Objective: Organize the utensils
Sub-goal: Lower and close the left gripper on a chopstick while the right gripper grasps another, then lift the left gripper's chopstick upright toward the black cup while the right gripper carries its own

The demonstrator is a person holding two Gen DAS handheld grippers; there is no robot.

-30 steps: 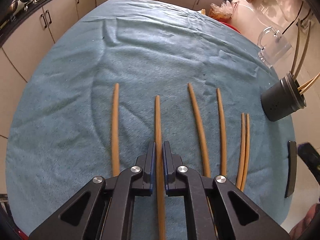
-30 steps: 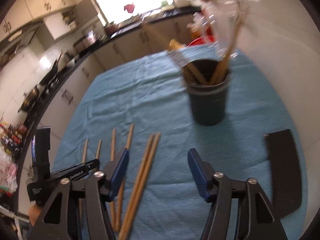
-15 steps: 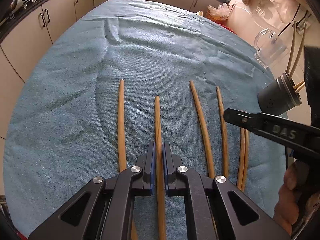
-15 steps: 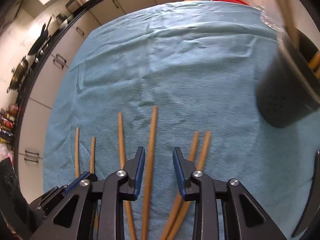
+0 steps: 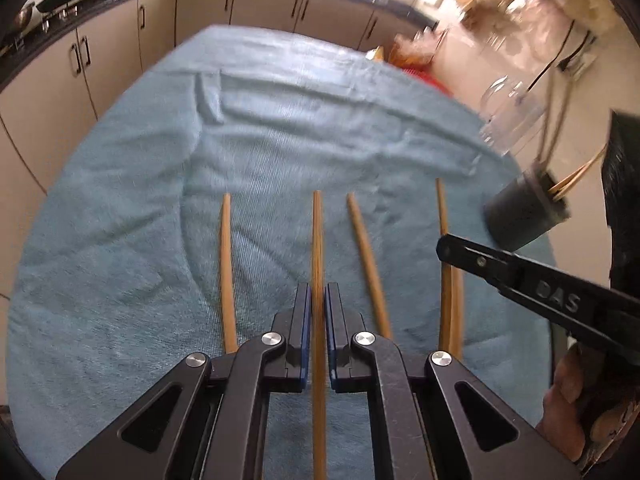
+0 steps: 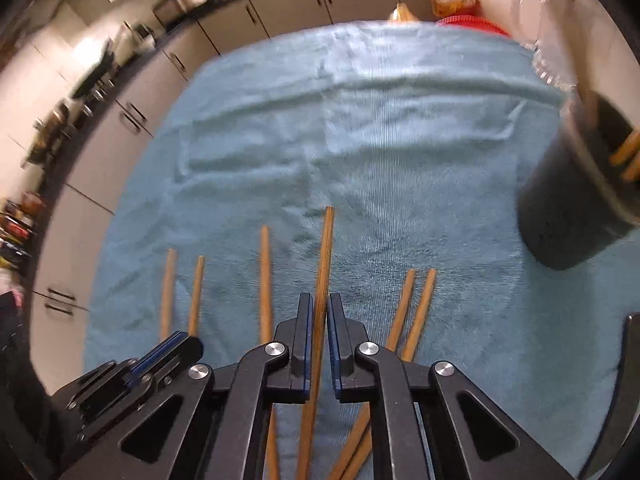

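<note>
Wooden chopsticks, loose on towel (image 5: 280, 140). Left gripper (image 5: 317, 336) and right gripper (image 6: 319, 344) each pinch one chopstick (image 5: 317, 248) (image 6: 323, 264). Step: pickup. Next: lift, carry to holder (image 6: 572, 200) at right edge.

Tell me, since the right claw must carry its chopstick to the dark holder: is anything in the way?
Nothing visible. The right claw grips a wooden chopstick; only bare blue towel lies between it and the dark cylindrical holder.
</note>
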